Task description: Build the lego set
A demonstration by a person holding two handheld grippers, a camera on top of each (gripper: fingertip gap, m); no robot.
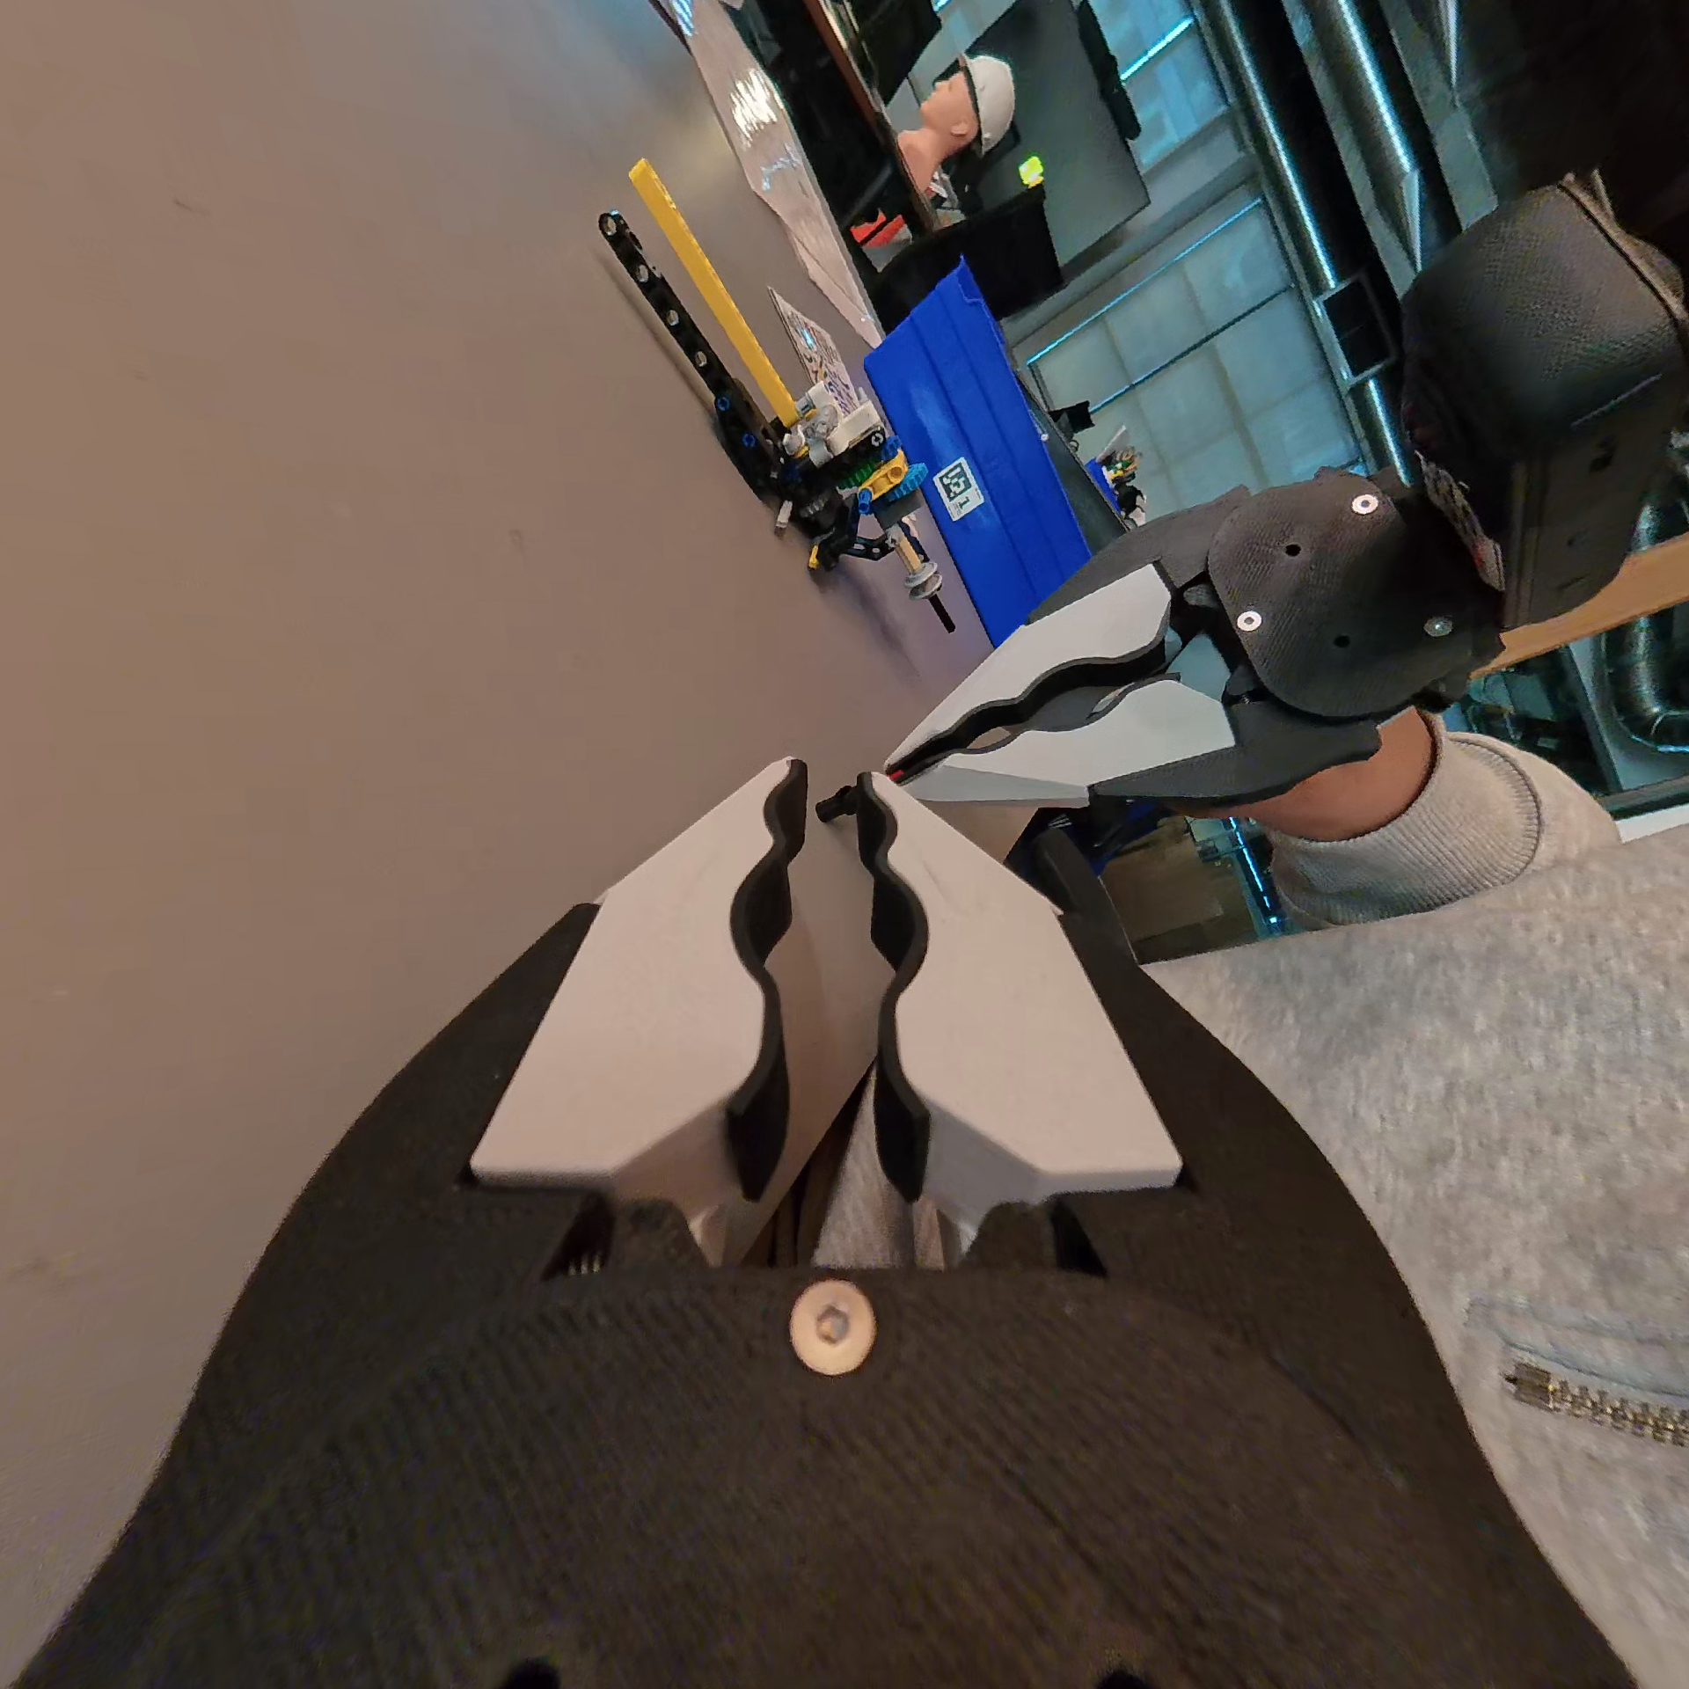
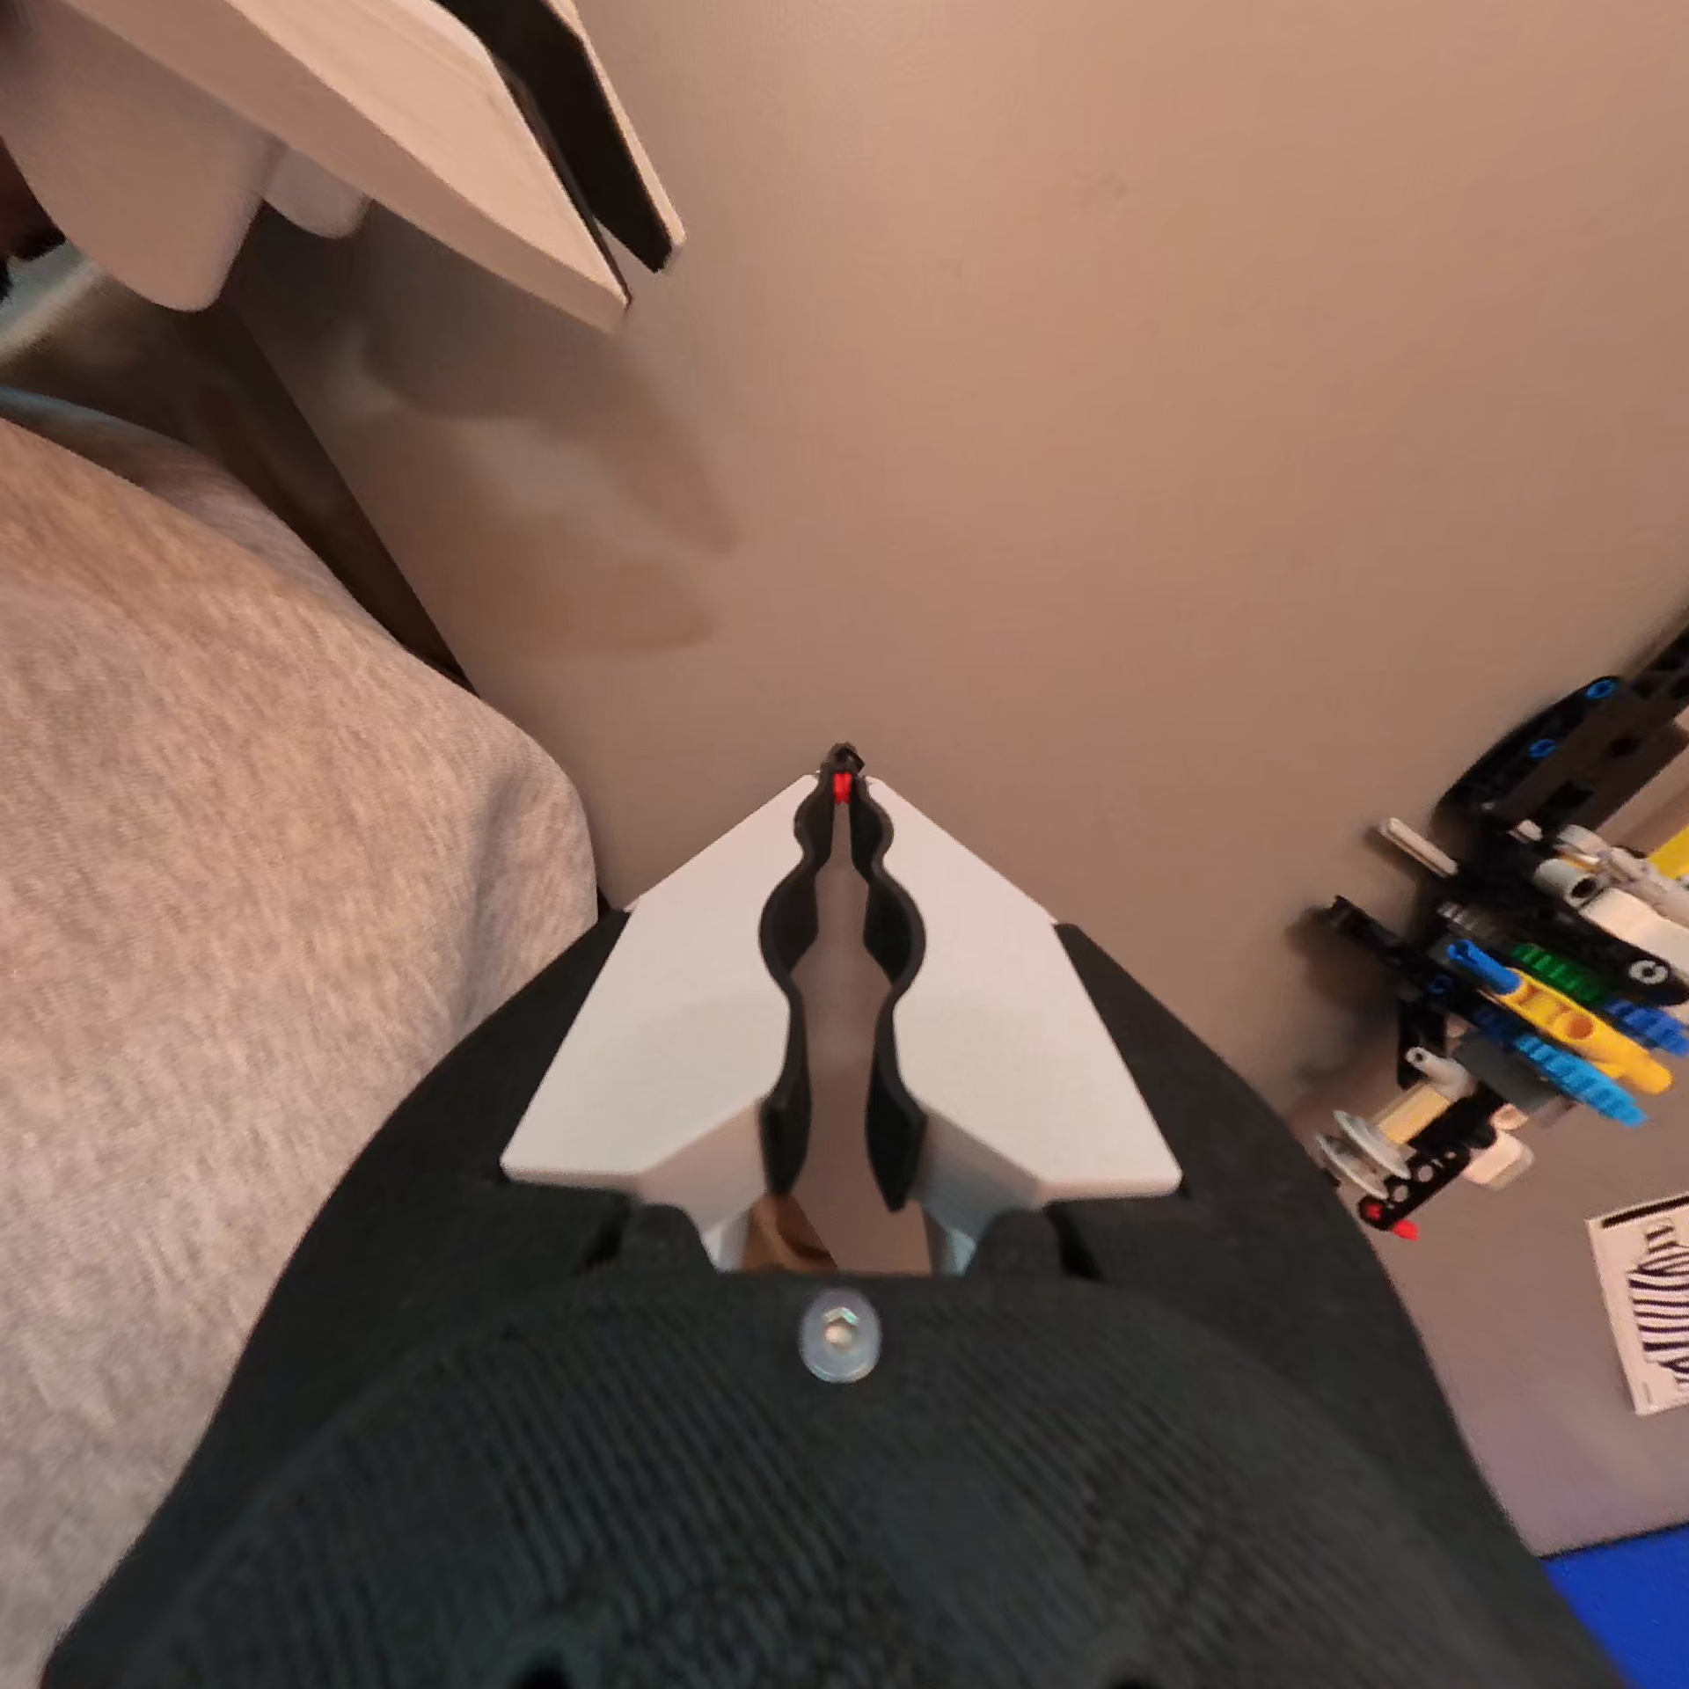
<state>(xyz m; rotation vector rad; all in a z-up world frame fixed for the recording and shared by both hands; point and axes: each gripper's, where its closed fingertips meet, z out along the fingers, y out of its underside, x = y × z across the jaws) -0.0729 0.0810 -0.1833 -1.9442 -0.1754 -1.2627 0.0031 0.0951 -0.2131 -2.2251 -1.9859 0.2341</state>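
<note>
My right gripper is shut on a small black pin with a red part, held above the grey table. In the left wrist view the right gripper comes in from the right. Its tip sits just behind the right fingertip of my left gripper. The left gripper is open by a narrow gap, and the pin's black end pokes into that gap without being clamped. The partly built lego model lies farther off on the table and also shows in the right wrist view.
A long yellow beam and a long black holed beam stick out from the model. A blue bin stands beside it. A patterned card lies near the model. A person's grey sleeve is close on the left. Spacing between my two grippers at the tips: around 9 centimetres. From my right tips it is roughly 15 centimetres to the partly built lego model; from my left, 20 centimetres. Look for it in the right wrist view too.
</note>
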